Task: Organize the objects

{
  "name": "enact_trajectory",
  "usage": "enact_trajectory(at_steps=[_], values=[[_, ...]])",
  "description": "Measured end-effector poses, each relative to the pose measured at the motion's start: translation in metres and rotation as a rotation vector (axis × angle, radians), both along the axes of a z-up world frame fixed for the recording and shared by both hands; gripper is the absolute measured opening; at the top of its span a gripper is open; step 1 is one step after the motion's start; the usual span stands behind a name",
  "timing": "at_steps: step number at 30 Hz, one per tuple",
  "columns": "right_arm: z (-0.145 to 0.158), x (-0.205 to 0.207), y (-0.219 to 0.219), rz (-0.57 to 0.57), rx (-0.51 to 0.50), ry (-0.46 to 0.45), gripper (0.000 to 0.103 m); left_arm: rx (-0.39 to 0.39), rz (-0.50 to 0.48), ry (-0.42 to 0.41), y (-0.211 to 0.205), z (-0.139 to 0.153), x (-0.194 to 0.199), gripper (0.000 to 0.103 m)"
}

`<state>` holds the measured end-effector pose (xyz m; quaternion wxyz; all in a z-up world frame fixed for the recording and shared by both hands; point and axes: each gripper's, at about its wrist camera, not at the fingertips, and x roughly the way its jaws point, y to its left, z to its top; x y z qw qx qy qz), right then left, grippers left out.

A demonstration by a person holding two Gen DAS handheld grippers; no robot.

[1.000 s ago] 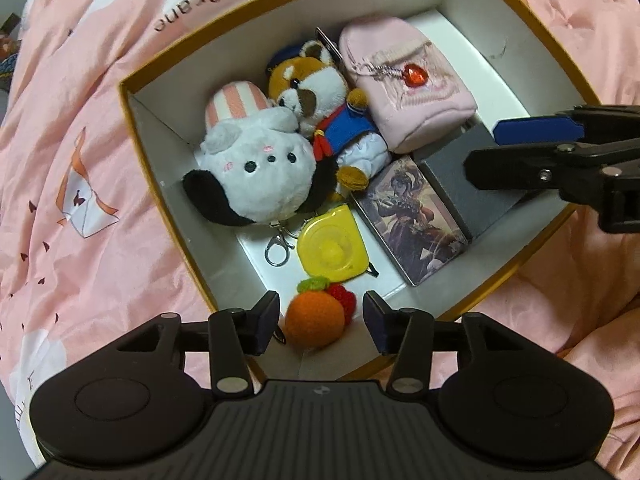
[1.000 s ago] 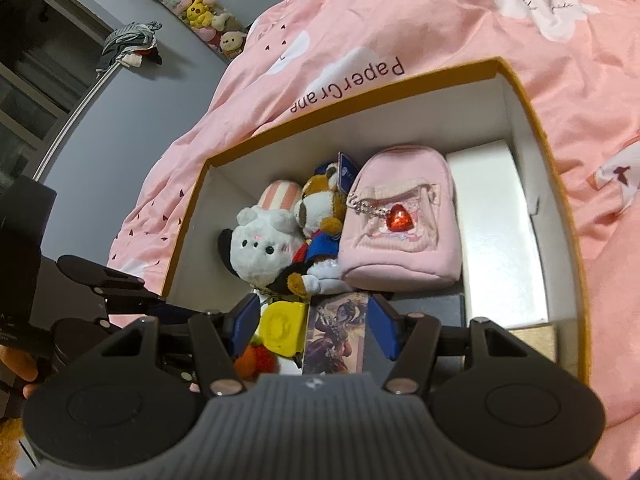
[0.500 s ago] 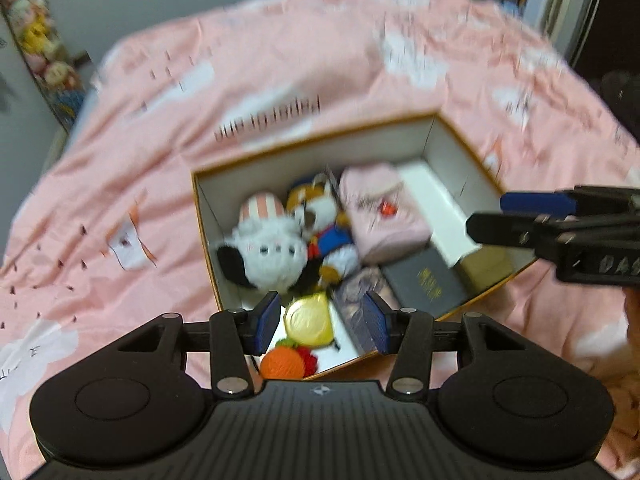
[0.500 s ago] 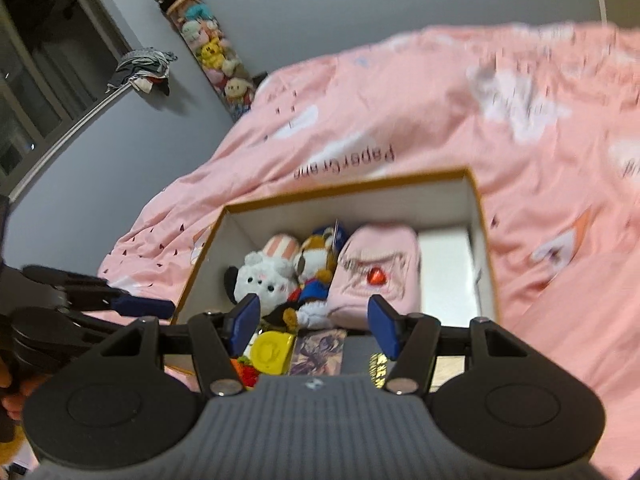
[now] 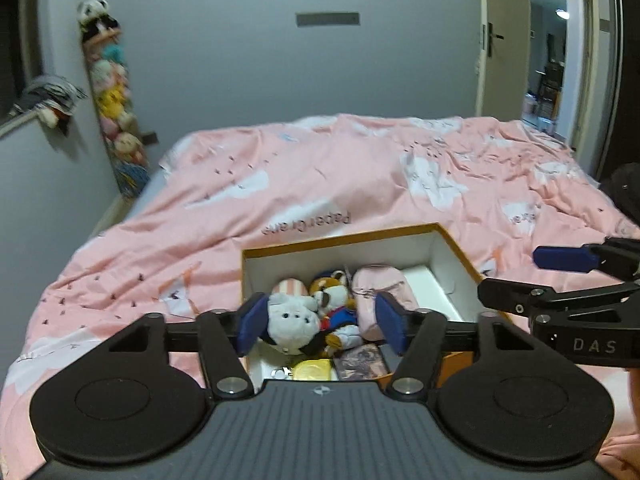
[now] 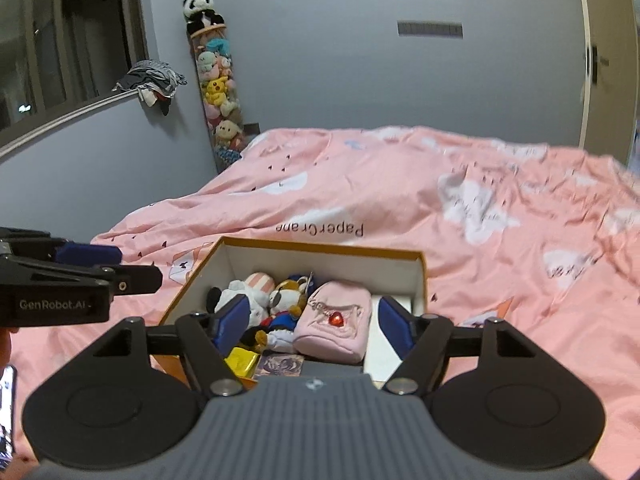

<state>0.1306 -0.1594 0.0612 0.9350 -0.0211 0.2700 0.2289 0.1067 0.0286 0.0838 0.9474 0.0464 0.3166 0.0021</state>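
Note:
An orange-rimmed cardboard box (image 5: pixel 340 240) (image 6: pixel 320 249) lies on the pink bedcover. Inside it sit a white plush dog (image 5: pixel 290 318) (image 6: pixel 236 292), a brown plush in blue (image 5: pixel 334 304) (image 6: pixel 286 300), a pink mini backpack (image 5: pixel 394 292) (image 6: pixel 334 324), a yellow tape measure (image 5: pixel 312 370) (image 6: pixel 241 360) and a picture card (image 5: pixel 360 362) (image 6: pixel 280 365). My left gripper (image 5: pixel 318 330) hangs above the box's near end, its jaws opening with nothing between them. My right gripper (image 6: pixel 312 326) hovers likewise, jaws opening and empty. Each gripper shows at the edge of the other's view.
The pink bedcover (image 5: pixel 360 176) spreads far behind and beside the box. A tall tube of plush toys (image 6: pixel 216 92) with a panda on top stands in the back left corner. A doorway (image 5: pixel 552 60) opens at the right. Clothes (image 6: pixel 152 76) lie on the window ledge.
Both grippers have risen and pulled back from the box and tilted up, so the room now shows. Both pairs of jaws have spread wider. The box's contents have not moved.

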Motion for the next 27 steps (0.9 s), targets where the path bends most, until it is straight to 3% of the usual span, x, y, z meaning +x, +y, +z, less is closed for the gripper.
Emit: enact_trajectory(at_steps=[5,12,27], values=[[-0.014,-0.014,0.001,-0.010,-0.026,-0.021,0.079,0.034,0.054,-0.060,-0.005,-0.024,-0.018,0.075],[-0.047,-0.014,-0.002,-0.049,-0.014,0.039,0.081,-0.071,0.135,-0.076,0.003,-0.057,-0.028,0.076],[-0.095,0.010,0.010,-0.051,-0.055,0.134,0.082,-0.043,0.175,-0.003,-0.001,-0.092,-0.017,0.076]])
